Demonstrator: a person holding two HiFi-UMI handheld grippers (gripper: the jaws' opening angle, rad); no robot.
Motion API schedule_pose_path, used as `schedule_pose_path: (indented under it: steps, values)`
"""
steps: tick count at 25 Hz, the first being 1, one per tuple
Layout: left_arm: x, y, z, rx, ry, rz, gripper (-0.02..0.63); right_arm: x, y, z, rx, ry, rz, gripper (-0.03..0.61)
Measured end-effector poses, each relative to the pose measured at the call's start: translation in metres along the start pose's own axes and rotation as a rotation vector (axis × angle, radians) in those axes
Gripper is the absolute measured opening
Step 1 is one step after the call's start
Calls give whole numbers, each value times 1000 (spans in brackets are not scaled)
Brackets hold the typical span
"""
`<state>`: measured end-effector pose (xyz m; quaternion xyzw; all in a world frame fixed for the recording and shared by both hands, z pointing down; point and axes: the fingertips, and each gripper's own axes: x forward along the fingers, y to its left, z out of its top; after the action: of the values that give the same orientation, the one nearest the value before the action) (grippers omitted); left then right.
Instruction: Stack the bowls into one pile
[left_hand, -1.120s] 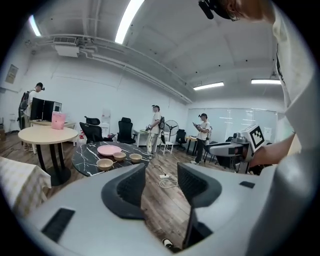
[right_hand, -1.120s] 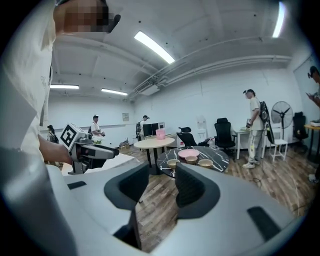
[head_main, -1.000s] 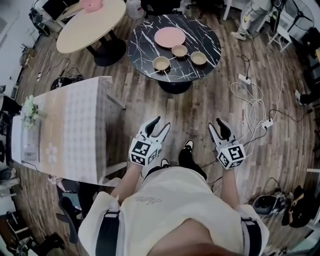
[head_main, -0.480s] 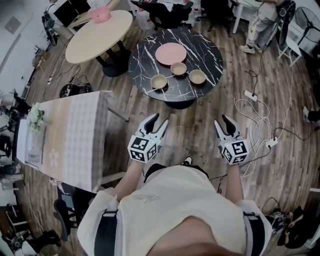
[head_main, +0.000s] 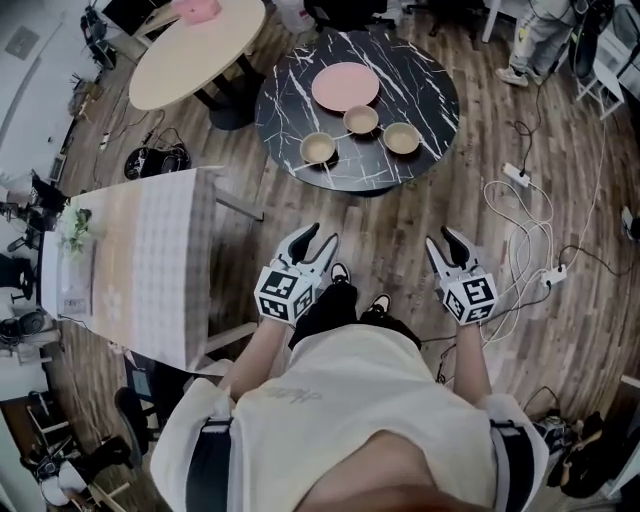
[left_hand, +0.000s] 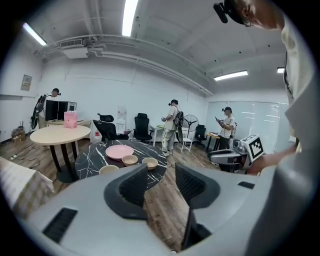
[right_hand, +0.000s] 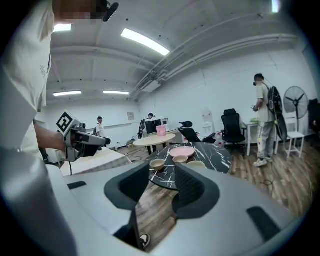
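Observation:
Three tan bowls stand apart on the round black marble table (head_main: 420, 70): one at the left (head_main: 318, 148), one in the middle (head_main: 361, 119), one at the right (head_main: 401, 137). A pink plate (head_main: 345, 86) lies behind them. Both grippers hover over the wooden floor, well short of the table. My left gripper (head_main: 315, 240) has its jaws closing with nothing between them. My right gripper (head_main: 445, 243) is open and empty. In the left gripper view the bowls (left_hand: 130, 159) show beyond the left gripper (left_hand: 161, 170). In the right gripper view the bowls (right_hand: 157, 163) show beyond the right gripper (right_hand: 162, 172).
A table with a checked cloth (head_main: 150, 260) stands close on the left. A beige round table (head_main: 195, 50) with a pink box (head_main: 197, 9) is behind it. Cables and power strips (head_main: 520, 230) lie on the floor at the right. Other people (left_hand: 172, 125) and office chairs stand farther back.
The person has walked toward the marble table, which now sits larger and closer in the head view. Both grippers moved forward with the body and stay empty.

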<state>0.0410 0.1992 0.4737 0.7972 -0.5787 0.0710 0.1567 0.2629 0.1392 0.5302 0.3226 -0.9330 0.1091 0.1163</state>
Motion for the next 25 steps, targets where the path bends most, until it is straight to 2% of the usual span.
schedule_pose_path:
  steps: [4,8,11,14,17,21,25]
  values:
    - [20,15,-4,-17,27,10,192,18,-14,12,38,-16,-28,158]
    - [50,30,11,-15,2,-29,190,37,-29,29,26,-18,-36,156]
    - [76,45,28,-13,-27,-62,190,55,-33,38,58,2,-36,152]
    - [99,67,44,5,-50,-59,190,80,-38,39,88,28,-35,152]
    - [118,93,49,9,-43,-66,189,109,-52,57,116,11,-49,152]
    - [141,136,49,-12,-2,-77,187,150,-69,95,82,-32,-72,152]
    - [167,161,60,-36,-3,-117,187,181,-82,108,73,-23,-104,152]
